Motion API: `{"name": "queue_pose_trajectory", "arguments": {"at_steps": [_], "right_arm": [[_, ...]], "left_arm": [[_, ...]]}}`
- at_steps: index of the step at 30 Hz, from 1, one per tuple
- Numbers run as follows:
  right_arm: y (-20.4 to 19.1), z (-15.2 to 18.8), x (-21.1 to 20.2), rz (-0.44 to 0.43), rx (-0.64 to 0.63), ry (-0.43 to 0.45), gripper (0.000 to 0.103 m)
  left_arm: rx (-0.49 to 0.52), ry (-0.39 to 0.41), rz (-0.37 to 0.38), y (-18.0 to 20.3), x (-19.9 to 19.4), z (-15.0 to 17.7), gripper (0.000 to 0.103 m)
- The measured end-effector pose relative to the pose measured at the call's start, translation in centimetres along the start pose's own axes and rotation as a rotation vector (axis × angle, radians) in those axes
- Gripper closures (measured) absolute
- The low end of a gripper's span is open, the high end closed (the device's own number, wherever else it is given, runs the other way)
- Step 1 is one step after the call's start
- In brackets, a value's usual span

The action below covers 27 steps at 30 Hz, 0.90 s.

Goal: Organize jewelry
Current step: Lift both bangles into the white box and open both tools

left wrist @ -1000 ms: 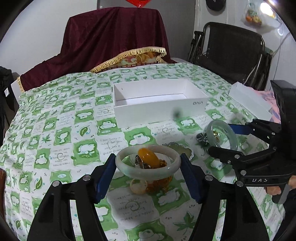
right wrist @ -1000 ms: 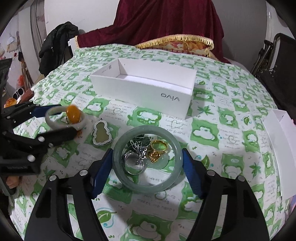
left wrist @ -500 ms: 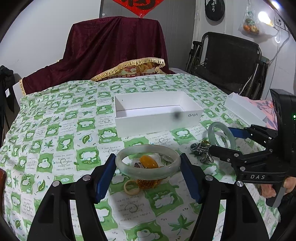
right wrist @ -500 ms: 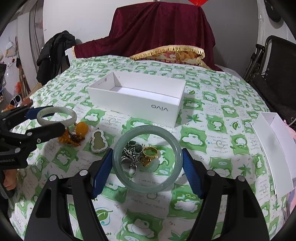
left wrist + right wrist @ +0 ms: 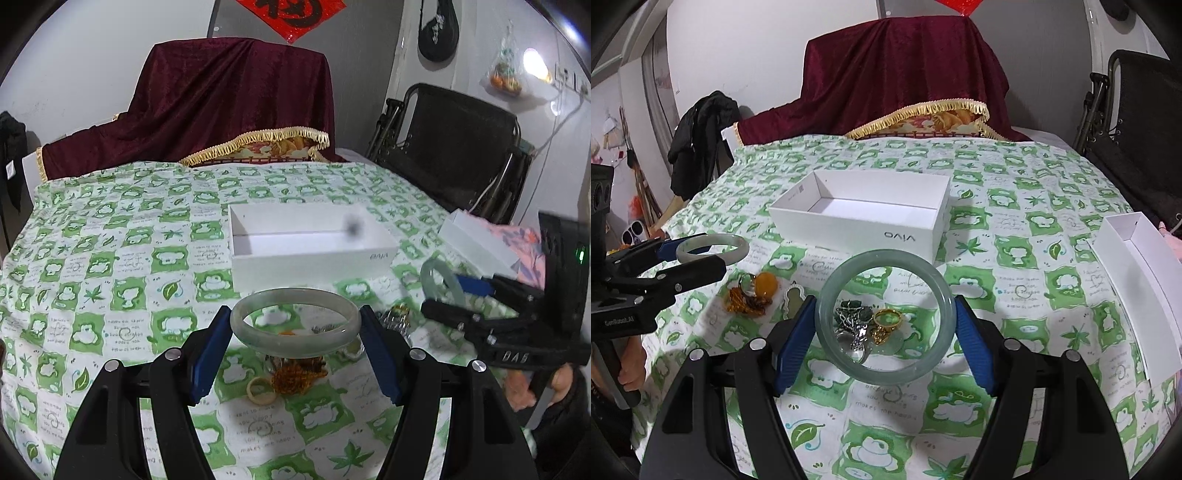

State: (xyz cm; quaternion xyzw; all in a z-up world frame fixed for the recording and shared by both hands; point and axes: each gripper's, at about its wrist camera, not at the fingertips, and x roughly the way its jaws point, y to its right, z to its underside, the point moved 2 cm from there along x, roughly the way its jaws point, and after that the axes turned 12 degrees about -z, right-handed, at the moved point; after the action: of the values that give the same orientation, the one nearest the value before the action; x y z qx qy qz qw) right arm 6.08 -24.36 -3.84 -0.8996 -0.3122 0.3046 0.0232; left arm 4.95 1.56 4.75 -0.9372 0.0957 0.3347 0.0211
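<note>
My left gripper (image 5: 294, 317) is shut on a pale whitish-green jade bangle (image 5: 295, 349), held flat above the green-checked tablecloth. The right wrist view shows this left gripper (image 5: 701, 256) at the far left with the pale bangle (image 5: 709, 249). My right gripper (image 5: 884, 306) is shut on a darker grey-green bangle (image 5: 882, 373), also clear of the cloth. From the left it appears as the right gripper (image 5: 443, 293) with its green bangle (image 5: 441, 280). An open white box (image 5: 849, 229) (image 5: 314, 266) stands empty beyond both.
Loose pieces lie on the cloth below: an amber pendant (image 5: 764, 284), a gourd-shaped jade pendant (image 5: 794, 299), a gold ring (image 5: 888, 317), a silver chain (image 5: 853, 321), a small cream ring (image 5: 260, 391). The white box lid (image 5: 1137, 280) sits right. A dark red drape covers something behind.
Both grippers have risen a little with their bangles and tipped upward. The loose jewelry on the cloth now sits lower in both views.
</note>
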Motion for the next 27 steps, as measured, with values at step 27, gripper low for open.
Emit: {"name": "queue_pose_trajectory", "arguments": {"at_steps": [27], "right_arm": [[1.4,-8.1,10.1,0.059,-0.076,-0.111,0.029]], "left_arm": [[-0.014,-0.063,-0.063,0.6,10.0,-6.8,0.027]]}}
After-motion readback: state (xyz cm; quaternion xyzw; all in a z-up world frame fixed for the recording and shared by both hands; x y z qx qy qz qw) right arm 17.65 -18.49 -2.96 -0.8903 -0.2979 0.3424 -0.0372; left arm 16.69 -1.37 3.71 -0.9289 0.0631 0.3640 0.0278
